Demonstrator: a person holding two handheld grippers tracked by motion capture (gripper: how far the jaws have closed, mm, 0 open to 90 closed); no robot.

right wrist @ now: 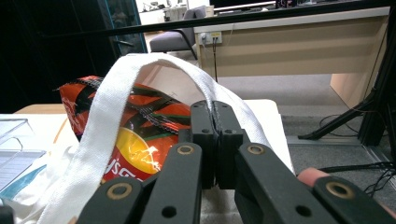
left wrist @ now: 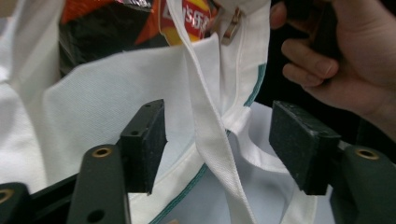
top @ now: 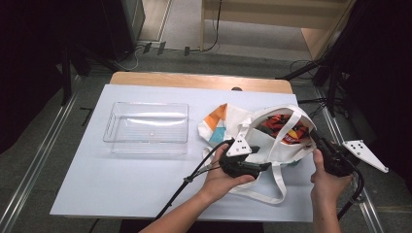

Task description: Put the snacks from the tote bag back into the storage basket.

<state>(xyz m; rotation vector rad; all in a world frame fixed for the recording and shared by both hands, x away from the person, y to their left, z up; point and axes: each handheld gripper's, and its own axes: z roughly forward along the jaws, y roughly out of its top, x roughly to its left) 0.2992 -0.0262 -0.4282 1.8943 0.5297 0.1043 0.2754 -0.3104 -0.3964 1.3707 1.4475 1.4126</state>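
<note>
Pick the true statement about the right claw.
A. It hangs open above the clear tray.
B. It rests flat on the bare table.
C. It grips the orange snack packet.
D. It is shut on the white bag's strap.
D: in the right gripper view the right claw has its pads pressed together on the white bag's strap.

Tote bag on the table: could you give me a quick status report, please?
Right gripper shut on bag strap. Left gripper open, another strap between its fingers. Tote bag holds chip packet. Nothing in the way.
</note>
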